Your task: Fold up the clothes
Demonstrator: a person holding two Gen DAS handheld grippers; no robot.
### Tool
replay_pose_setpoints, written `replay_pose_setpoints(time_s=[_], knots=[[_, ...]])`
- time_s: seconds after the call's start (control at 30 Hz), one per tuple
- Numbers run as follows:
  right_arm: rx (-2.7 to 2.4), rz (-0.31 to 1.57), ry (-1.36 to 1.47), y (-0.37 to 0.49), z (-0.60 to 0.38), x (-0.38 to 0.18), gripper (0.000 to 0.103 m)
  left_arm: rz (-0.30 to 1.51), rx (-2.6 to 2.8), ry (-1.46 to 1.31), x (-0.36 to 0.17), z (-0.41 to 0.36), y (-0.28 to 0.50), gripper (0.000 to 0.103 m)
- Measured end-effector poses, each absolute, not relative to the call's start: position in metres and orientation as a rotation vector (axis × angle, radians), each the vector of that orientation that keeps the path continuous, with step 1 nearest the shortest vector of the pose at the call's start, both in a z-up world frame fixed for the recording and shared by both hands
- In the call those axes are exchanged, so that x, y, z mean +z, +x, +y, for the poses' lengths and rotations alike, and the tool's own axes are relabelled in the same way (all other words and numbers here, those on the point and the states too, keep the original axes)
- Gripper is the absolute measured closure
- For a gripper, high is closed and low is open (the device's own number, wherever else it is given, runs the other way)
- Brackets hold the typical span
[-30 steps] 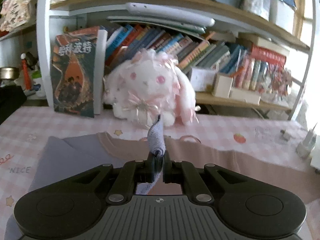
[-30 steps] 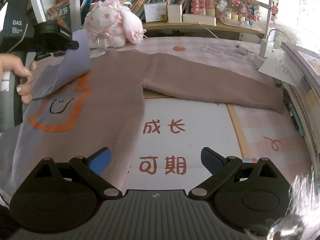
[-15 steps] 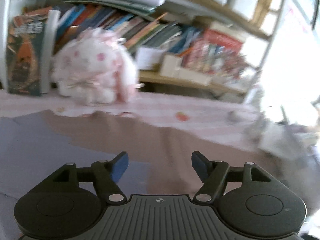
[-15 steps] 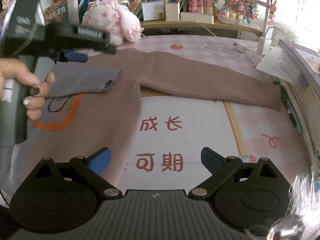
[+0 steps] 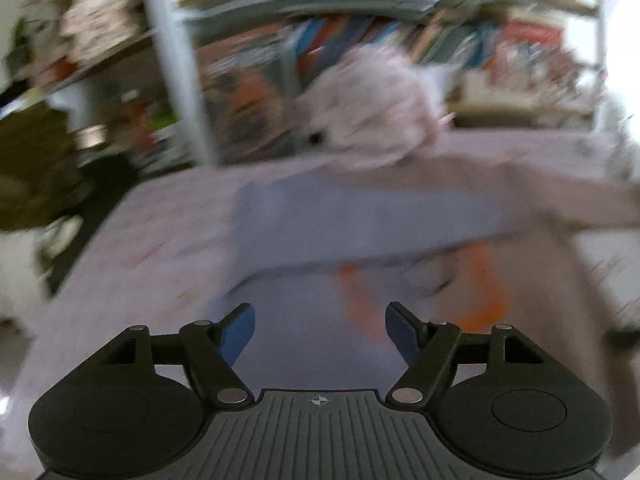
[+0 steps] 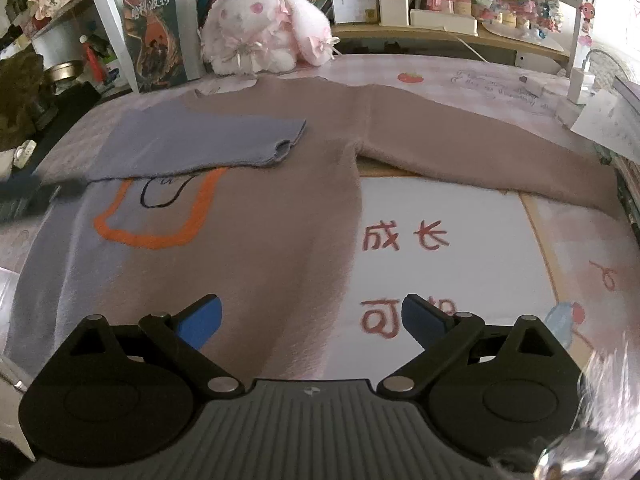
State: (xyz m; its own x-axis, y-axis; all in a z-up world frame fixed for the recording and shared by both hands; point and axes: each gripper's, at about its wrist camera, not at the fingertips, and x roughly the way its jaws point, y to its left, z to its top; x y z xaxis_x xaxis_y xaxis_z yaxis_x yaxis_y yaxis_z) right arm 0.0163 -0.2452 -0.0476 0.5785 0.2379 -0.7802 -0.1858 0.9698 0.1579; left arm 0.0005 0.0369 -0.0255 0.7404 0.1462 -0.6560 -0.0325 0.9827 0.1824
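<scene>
Fingers of the left gripper [image 5: 320,330] have just been opening and stand apart, empty; the right gripper [image 6: 311,318] is spread too. Ahead, the sweater [image 6: 280,208] lies flat on the surface; its unfolded brown sleeve [image 6: 500,156] runs rightward, nearer the right gripper.

Sweater [image 6: 280,200] lies on table [image 6: 480,80], left sleeve [image 6: 192,144] across chest, plush toy [image 6: 260,36] behind.

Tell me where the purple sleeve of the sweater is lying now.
In the right wrist view, the purple sleeve lies folded across the sweater's chest, left of centre, just above the orange outline and in front of the plush bunny.
</scene>
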Motion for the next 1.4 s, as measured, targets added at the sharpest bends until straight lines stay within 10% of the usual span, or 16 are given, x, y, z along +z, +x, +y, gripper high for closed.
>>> replay_pose_setpoints(time_s=[0.3, 0.6, 0.77, 0.9, 1.4], knots=[[0.103, 0.98, 0.171, 0.0, -0.236, -0.052, 0.009, 0.831, 0.194, 0.012, -0.043, 0.108, -0.025, 0.029], [0.021, 1.001, 0.188, -0.02, -0.232, -0.057, 0.04, 0.898, 0.104, -0.158, -0.065, 0.129, -0.017, 0.03], [0.027, 0.997, 0.163, -0.024, -0.228, -0.056, 0.064, 0.904, 0.067, -0.166, -0.069, 0.123, -0.011, 0.047], [0.058, 0.999, 0.16, -0.023, -0.226, -0.055, 0.084, 0.902, 0.057, -0.152, -0.067, 0.124, -0.007, 0.093], [0.178, 0.961, 0.073, 0.006, -0.195, -0.062, 0.09, 0.867, 0.16, -0.114, -0.065, 0.155, 0.014, 0.097]])
